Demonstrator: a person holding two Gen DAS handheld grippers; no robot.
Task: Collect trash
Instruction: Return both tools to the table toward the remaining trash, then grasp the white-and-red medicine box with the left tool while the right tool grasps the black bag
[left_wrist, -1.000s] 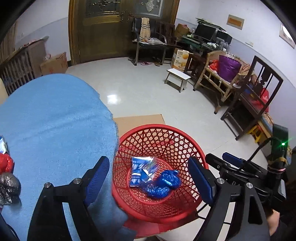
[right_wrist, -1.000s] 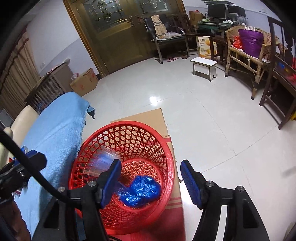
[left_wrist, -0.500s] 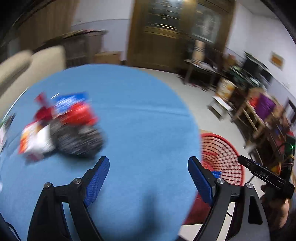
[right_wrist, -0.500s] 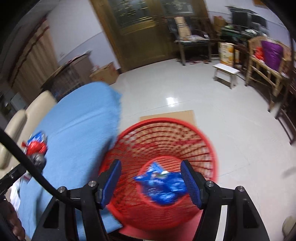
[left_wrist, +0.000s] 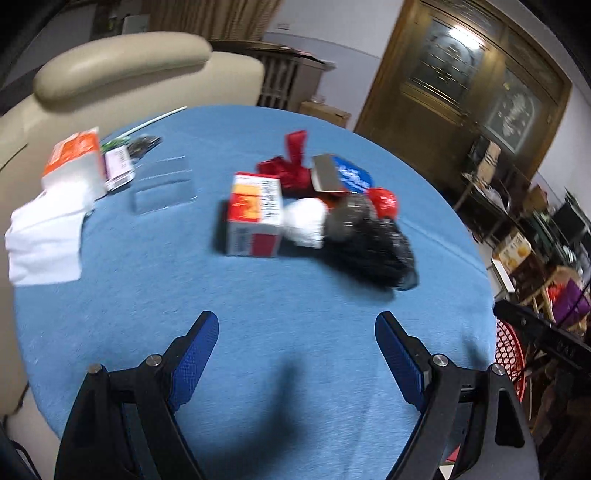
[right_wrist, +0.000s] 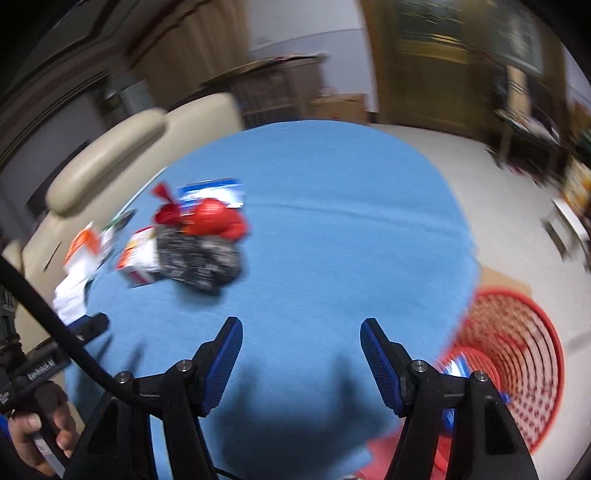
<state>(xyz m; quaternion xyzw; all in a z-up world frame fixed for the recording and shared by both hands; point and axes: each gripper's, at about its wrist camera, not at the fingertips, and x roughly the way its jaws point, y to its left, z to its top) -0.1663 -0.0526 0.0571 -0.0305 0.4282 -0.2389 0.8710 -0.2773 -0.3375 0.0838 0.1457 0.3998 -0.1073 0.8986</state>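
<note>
A heap of trash lies on the blue-covered table (left_wrist: 280, 332): a red and white carton (left_wrist: 255, 216), a white wad (left_wrist: 304, 221), a black plastic bag (left_wrist: 373, 243), a red bag (left_wrist: 291, 168) and a blue packet (left_wrist: 349, 177). My left gripper (left_wrist: 297, 350) hangs open over bare cloth short of the heap, nothing between its fingers. In the right wrist view my right gripper (right_wrist: 301, 358) is open and empty too, with the blurred black bag (right_wrist: 199, 258) and red bag (right_wrist: 210, 219) far to its upper left. The red mesh basket (right_wrist: 517, 350) stands on the floor at right, blue wrappers inside.
At the table's far left lie an orange and white box (left_wrist: 74, 162), white tissue (left_wrist: 48, 236) and a clear plastic sheet (left_wrist: 162, 184). A beige sofa (left_wrist: 122, 70) backs the table. A hand (right_wrist: 33, 435) holds the left gripper's handle. Wooden furniture stands at the right.
Both grippers swung left, away from the red basket, and now face the blue table and its trash heap. Their jaws stayed open and empty.
</note>
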